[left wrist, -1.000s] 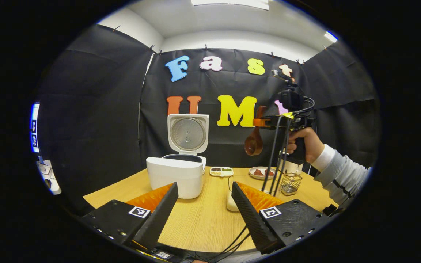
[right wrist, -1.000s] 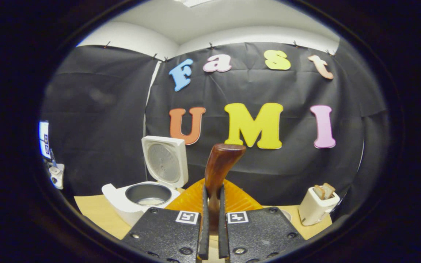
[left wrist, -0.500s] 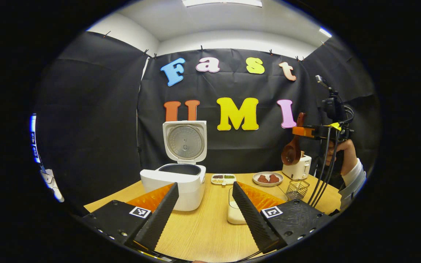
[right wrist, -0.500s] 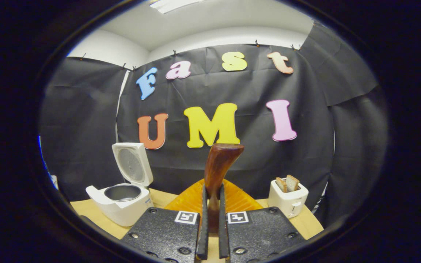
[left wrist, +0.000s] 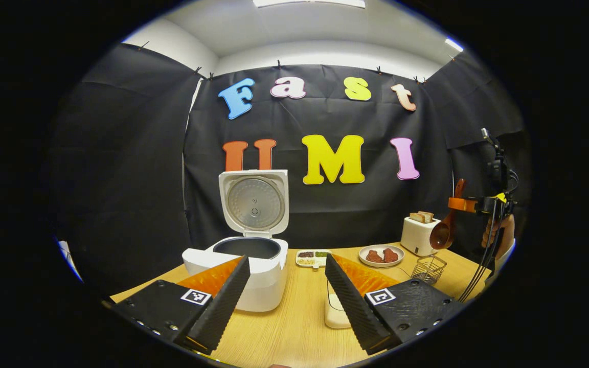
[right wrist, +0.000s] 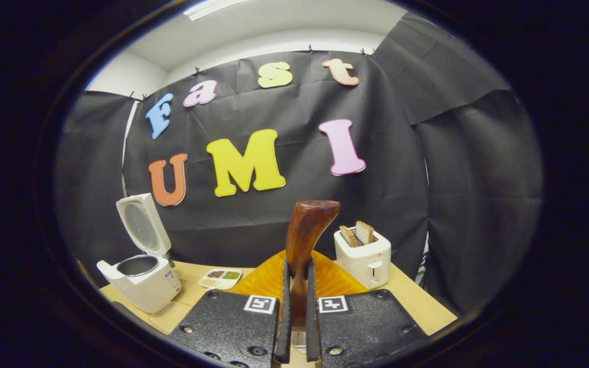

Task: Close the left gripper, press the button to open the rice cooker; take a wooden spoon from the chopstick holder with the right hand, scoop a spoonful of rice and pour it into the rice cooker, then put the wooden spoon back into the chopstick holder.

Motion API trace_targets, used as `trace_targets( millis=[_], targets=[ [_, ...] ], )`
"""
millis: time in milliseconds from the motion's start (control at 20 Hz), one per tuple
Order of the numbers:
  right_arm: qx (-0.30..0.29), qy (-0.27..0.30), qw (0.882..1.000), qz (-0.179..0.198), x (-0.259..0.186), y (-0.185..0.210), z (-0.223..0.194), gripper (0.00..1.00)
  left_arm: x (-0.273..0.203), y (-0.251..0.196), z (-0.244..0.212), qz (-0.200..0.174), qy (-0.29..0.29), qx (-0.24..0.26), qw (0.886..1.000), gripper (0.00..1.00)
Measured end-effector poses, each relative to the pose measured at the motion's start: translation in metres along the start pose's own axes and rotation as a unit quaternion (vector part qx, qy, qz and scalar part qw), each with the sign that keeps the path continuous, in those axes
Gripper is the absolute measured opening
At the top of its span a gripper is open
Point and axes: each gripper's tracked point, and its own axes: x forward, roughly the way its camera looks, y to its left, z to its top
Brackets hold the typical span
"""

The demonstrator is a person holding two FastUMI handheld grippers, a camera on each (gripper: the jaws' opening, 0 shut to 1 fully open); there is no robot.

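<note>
My right tongs [right wrist: 294, 306] pinch the wooden spoon [right wrist: 302, 245] upright, bowl down, above the wire chopstick holder [left wrist: 427, 269] at far right; left tongs [left wrist: 287, 291] spread, near the open rice cooker [left wrist: 246, 255].

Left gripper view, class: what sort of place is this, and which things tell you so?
Probably a mock kitchen set up in a cloth-walled booth, not a real home. A wooden table carries an open rice cooker, a toaster with bread and a plate of food, all before black drapes.
</note>
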Motion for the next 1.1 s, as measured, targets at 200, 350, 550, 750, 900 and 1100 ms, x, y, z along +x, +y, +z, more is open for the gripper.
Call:
trace_targets(
  millis=[200,350,550,750,900,1100],
  targets=[
    [0.002,0.023,0.999,-0.033,-0.004,-0.015,-0.013,0.17,0.015,0.000,-0.004,-0.001,0.001,-0.012,1.000,0.94],
    [0.022,0.055,0.998,-0.025,-0.007,-0.005,-0.026,0.17,0.020,-0.001,-0.011,0.001,0.006,-0.017,1.000,0.94],
    [0.029,0.078,0.996,-0.024,-0.014,-0.007,-0.036,0.26,0.033,-0.001,-0.014,0.002,0.011,-0.022,1.000,0.94],
    [-0.006,0.051,0.996,-0.069,-0.010,-0.031,-0.025,0.72,0.050,-0.001,-0.013,-0.006,0.015,-0.022,1.000,0.94],
    [-0.026,0.015,0.996,-0.084,-0.008,-0.040,-0.011,0.92,0.059,0.009,-0.008,-0.005,0.019,-0.025,0.999,0.94],
    [-0.046,-0.025,0.993,-0.108,-0.009,-0.049,0.007,1.00,0.067,0.029,0.015,0.002,0.010,-0.026,1.000,0.94]
  ],
)
